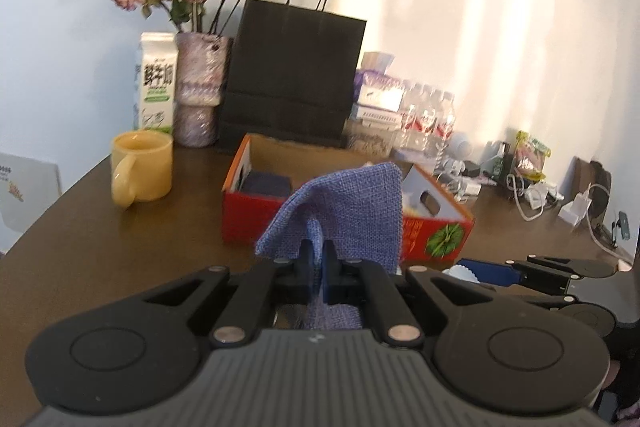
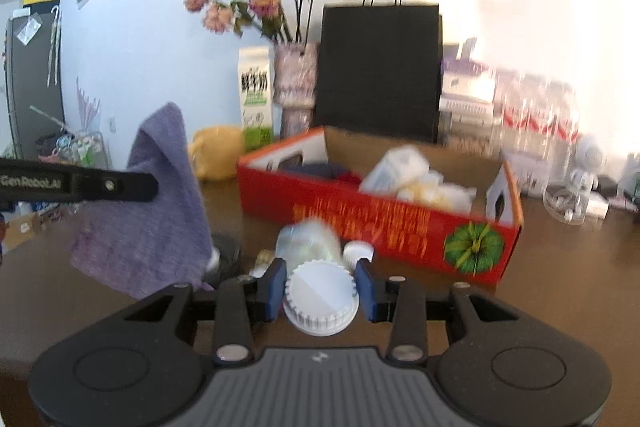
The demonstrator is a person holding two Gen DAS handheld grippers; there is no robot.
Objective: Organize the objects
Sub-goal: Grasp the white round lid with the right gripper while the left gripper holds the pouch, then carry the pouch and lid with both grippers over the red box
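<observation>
Pale wall and late sun stand behind a dark brown table (image 1: 80, 227) crowded along its back edge: a vase of dried roses (image 1: 200, 87), a milk carton (image 1: 156, 83), a black paper bag (image 1: 294, 79), a pack of water bottles (image 1: 428, 115) and a yellow mug (image 1: 140, 167). Nearer the middle sits an open red cardboard box (image 2: 360, 219), which already holds something dark at its left end and some pale plastic-wrapped packets (image 2: 416, 175) toward its right. The left gripper (image 1: 319, 259) has its jaws pressed together on a fold of blue woven cloth (image 1: 348, 207), which hangs lifted off the table just in front of the box. The right gripper (image 2: 322, 285) has its blue-padded jaws close on either side of a white ribbed lid (image 2: 320, 301) belonging to a clear jar (image 2: 310, 243) lying toward the box; the picture is blurred, so whether the pads truly grip it I cannot tell. The step in hand looks to be carrying loose things into the box, cloth first. The next move would call for bringing the cloth over the near wall and above a free spot, then opening the jaws so it drops inside without snagging on the rim.
</observation>
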